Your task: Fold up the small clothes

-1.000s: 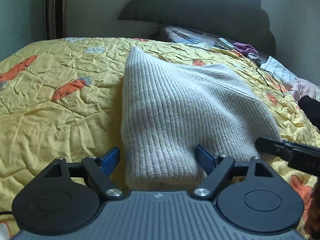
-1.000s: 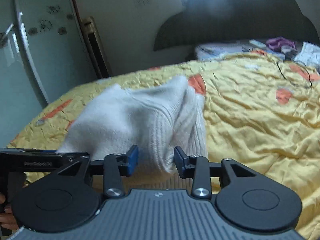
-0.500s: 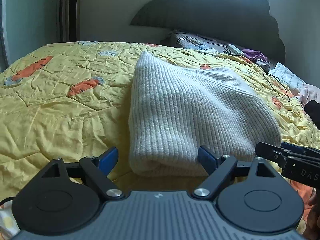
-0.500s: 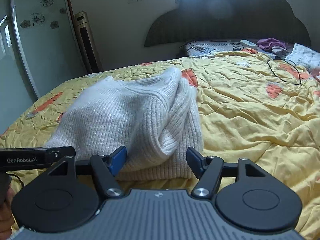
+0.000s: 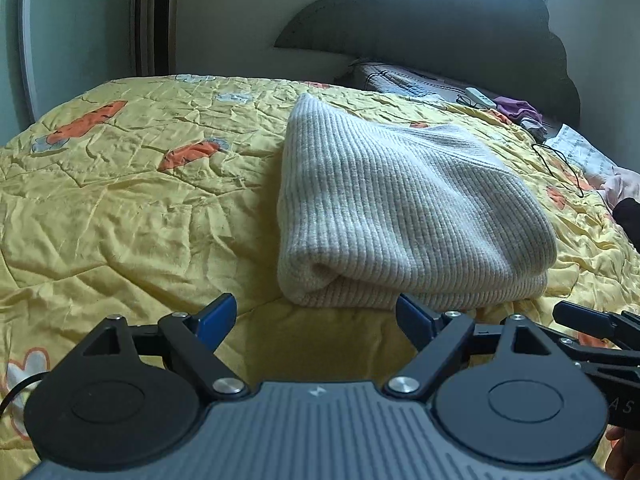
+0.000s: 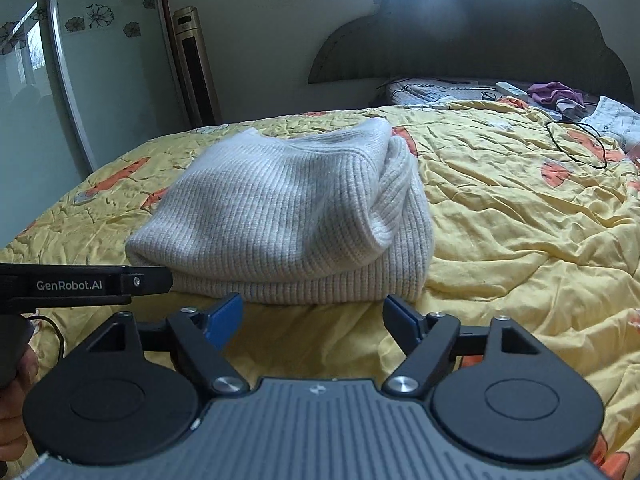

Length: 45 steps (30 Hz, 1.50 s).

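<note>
A white ribbed knit garment (image 5: 404, 212) lies folded in a thick bundle on the yellow bedspread (image 5: 132, 216); it also shows in the right wrist view (image 6: 288, 216). My left gripper (image 5: 316, 316) is open and empty, just short of the bundle's near edge. My right gripper (image 6: 312, 314) is open and empty, also just short of the near edge. The left gripper's body (image 6: 84, 282) shows at the left of the right wrist view. Part of the right gripper (image 5: 592, 322) shows at the right of the left wrist view.
A dark headboard (image 6: 480, 28) and pillow area with a remote (image 6: 511, 89) and purple cloth (image 6: 554, 94) lie at the far end. A black cable loop (image 6: 576, 142) lies on the spread at right. A tower fan (image 6: 198, 64) and glass door (image 6: 48, 80) stand at left.
Both grippers opened, let go of the knit garment and pulled back toward me. The bundle now rests on the bed, clear of the fingers.
</note>
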{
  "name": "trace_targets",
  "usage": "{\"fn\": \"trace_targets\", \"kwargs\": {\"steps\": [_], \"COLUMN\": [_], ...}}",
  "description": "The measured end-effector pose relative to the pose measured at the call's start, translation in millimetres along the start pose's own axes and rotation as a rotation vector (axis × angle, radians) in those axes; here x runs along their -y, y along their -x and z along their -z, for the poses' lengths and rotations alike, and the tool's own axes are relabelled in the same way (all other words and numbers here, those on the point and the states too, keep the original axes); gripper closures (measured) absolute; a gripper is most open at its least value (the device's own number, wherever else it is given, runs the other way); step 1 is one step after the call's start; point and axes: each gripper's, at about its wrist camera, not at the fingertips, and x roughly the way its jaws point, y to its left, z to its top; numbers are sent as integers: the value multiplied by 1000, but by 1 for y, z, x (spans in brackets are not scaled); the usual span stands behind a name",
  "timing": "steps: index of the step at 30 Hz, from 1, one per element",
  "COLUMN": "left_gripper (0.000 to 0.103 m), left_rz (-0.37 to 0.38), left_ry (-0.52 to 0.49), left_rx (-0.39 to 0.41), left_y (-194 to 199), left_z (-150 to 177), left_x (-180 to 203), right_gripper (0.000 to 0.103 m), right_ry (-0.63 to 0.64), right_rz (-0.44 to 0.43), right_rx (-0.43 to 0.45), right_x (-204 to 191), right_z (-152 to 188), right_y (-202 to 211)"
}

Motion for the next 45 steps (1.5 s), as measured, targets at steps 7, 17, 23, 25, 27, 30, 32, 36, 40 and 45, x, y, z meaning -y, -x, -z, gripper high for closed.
{"fn": "trace_targets", "kwargs": {"steps": [7,17,23,25,27,30,32,36,40,45], "left_gripper": [16,12,4,3,3,2,1,0,0,0], "left_rz": [-56,-90,-131,-136,-135,-132,-133,-136,-133,-134], "left_ry": [2,-50,-88,-94,-92,-85,-84,-89,-85,-85], "left_rx": [-18,9,37,42,42,40,40,37,39,41], "left_y": [-2,-1,-3,-3,-3,-3,-3,-4,-4,-4], "left_z": [20,37,46,47,47,48,49,49,49,50], "left_x": [-1,4,10,11,11,11,11,10,11,10], "right_gripper": [14,6,1,1,0,0,0,0,0,0], "right_ry": [-11,3,12,27,43,48,42,32,62,80], "right_rz": [-2,25,47,61,71,78,77,89,118,133], "right_rx": [-30,-44,-51,-52,-53,-54,-51,-46,-57,-64], "right_x": [-2,1,1,-1,-3,-4,-2,-1,-7,-10], "right_z": [13,23,29,31,32,32,33,35,36,37], "right_y": [-1,-3,-9,-11,-11,-12,-12,-11,-12,-13]}}
